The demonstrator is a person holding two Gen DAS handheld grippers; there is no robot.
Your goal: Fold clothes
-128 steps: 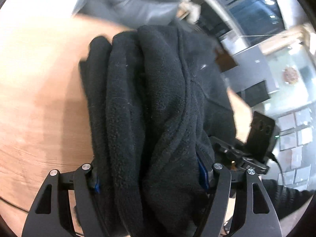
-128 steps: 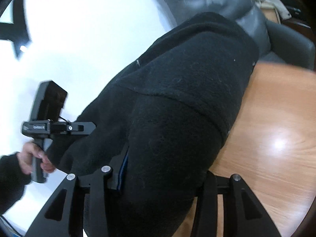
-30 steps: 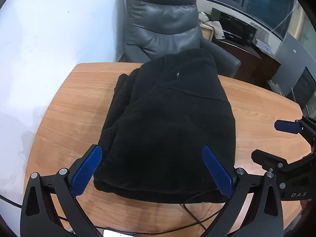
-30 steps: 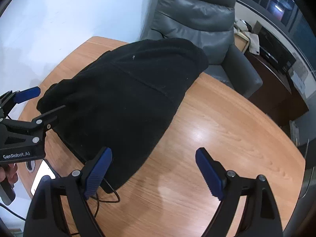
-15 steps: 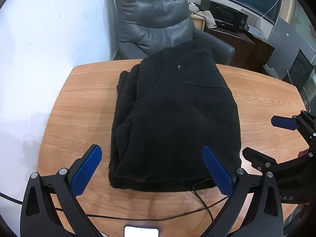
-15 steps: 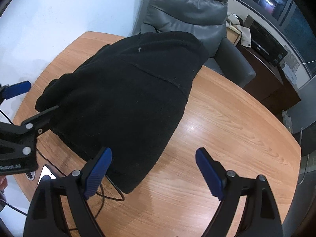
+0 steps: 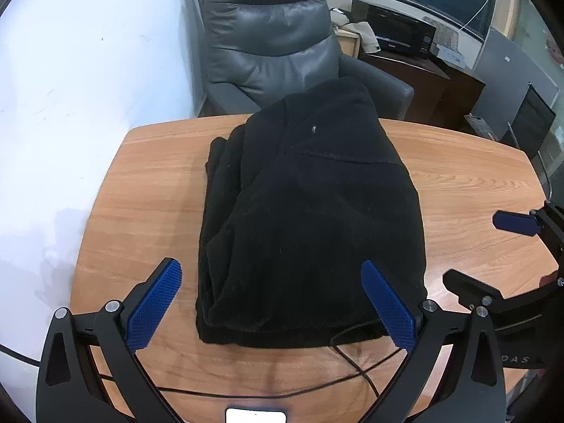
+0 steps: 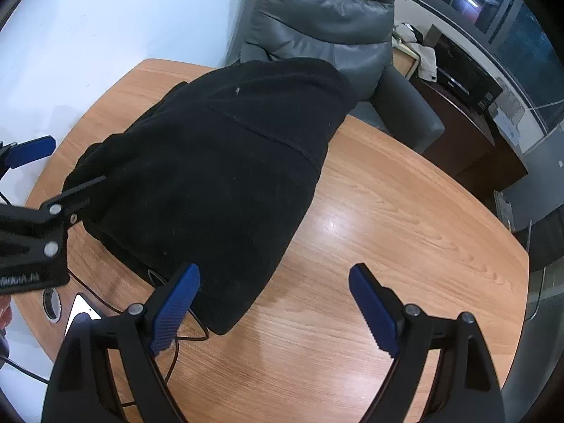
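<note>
Here the black fleece garment (image 7: 310,218) lies folded in a thick bundle on the wooden tabletop (image 7: 141,194), its far end toward the grey leather chair (image 7: 271,38). The left gripper (image 7: 269,303) and right gripper (image 8: 275,303) both hang above it, jaws wide, holding nothing.

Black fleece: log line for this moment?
black fleece: folded on wooden table, free | left gripper: open, empty | right gripper: open, empty | cable: under the near hem
</note>
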